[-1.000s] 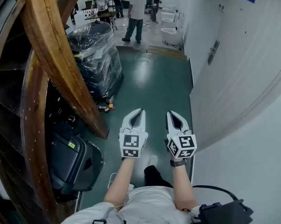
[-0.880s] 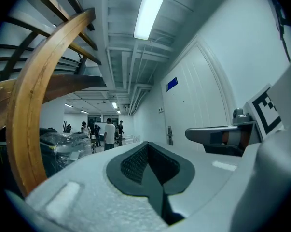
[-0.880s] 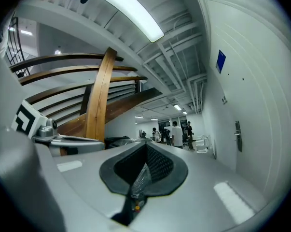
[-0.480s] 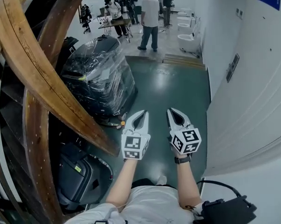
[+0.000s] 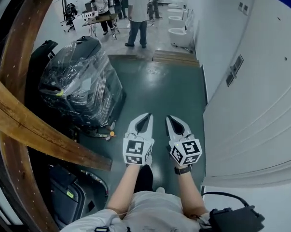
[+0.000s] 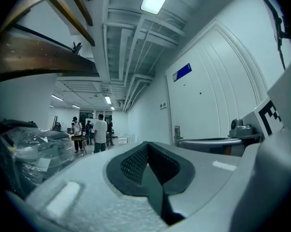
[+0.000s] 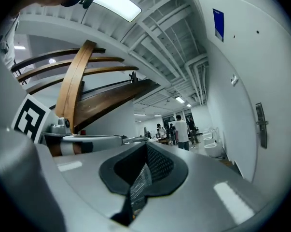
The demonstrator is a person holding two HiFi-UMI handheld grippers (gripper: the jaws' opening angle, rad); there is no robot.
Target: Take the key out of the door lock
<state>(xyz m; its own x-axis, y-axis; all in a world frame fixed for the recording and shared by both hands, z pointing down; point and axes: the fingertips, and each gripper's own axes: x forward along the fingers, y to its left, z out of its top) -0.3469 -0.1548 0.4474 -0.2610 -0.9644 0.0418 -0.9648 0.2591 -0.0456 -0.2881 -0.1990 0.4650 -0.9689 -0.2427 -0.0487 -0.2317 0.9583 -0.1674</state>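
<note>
Since a second ago the head has swung, carrying the wooden beam (image 5: 39, 132) leftward. Left claw (image 5: 146, 116) and right claw (image 5: 169, 118) are both pressed together, empty. The door lock (image 7: 261, 125) sits well ahead on the right wall and is clearest in the right gripper view; its key is too small to see. Arriving closed would probably knock the key.

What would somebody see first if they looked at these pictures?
Probably the white left gripper and right gripper, side by side in the middle over the green floor, both shut and empty. At the left, big curved wooden beams sweep past a plastic-wrapped bundle, and people stand at the far end.
</note>
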